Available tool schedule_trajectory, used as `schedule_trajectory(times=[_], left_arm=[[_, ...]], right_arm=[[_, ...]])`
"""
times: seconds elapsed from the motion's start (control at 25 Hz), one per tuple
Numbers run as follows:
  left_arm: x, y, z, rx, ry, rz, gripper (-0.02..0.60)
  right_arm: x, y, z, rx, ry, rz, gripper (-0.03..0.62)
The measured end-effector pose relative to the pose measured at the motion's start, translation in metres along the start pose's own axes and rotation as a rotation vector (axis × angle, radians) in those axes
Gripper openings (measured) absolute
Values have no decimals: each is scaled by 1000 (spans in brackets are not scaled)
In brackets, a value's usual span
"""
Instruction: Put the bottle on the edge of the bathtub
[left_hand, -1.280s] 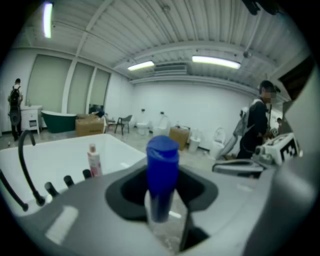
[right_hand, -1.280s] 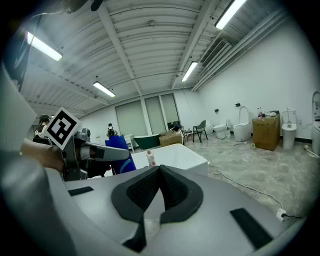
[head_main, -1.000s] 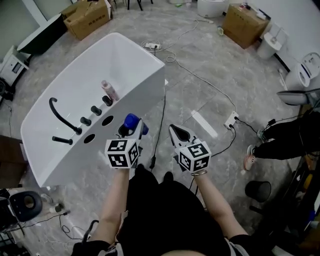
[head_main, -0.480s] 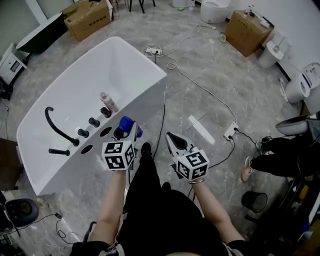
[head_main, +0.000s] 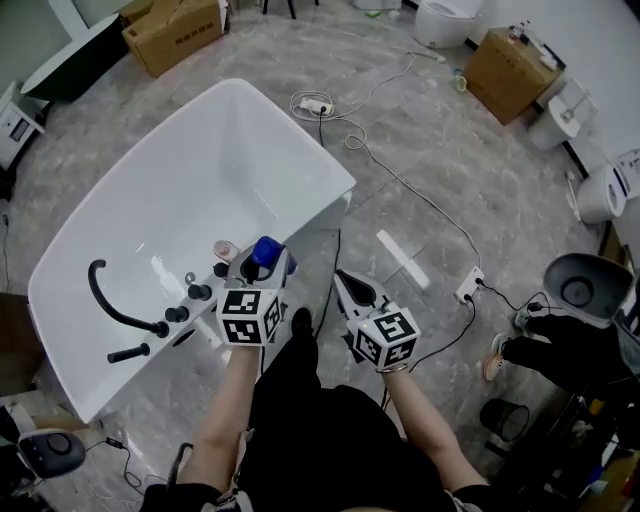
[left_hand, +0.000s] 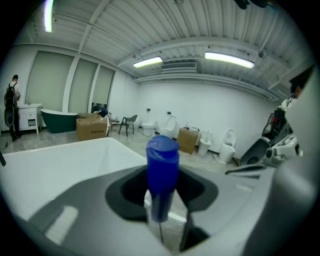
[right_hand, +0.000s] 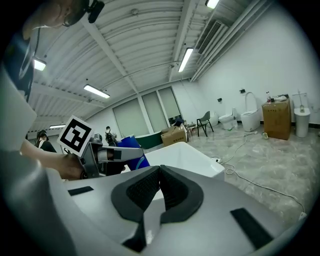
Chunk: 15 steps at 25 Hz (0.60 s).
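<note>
Blue-capped bottle (head_main: 266, 249) is clamped by the outstretched left gripper (head_main: 262, 263) at the bathtub's (head_main: 200, 170) four-o'clock rim, the right gripper (head_main: 352, 290) being closed, empty.

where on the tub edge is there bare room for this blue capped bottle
Bare: the near rim from the left gripper and its blue-capped bottle to the tub's right corner. Crowded: further left, the pink bottle, black knobs and black spout fill the rim.

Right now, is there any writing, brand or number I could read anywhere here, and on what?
No text can be read.
Box: any print too blurred.
Left cube and right cube: black-and-white squares, no words.
Bottle: no legible label.
</note>
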<state>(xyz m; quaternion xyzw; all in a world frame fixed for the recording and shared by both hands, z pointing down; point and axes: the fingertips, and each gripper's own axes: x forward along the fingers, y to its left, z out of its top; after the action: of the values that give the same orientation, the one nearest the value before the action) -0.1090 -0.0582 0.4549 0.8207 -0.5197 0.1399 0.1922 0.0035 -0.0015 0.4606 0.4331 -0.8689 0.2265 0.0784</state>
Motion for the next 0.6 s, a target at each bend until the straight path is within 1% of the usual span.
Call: schedule_trajectory(times=[0.28,0.6], left_arm=[[48,26,21,7,9,-43,156],[81,31,29,45,22,-70,155]], right_arm=[[49,-19,18,6,10,-39,3],[69,-38,33,3,1,-73,3]])
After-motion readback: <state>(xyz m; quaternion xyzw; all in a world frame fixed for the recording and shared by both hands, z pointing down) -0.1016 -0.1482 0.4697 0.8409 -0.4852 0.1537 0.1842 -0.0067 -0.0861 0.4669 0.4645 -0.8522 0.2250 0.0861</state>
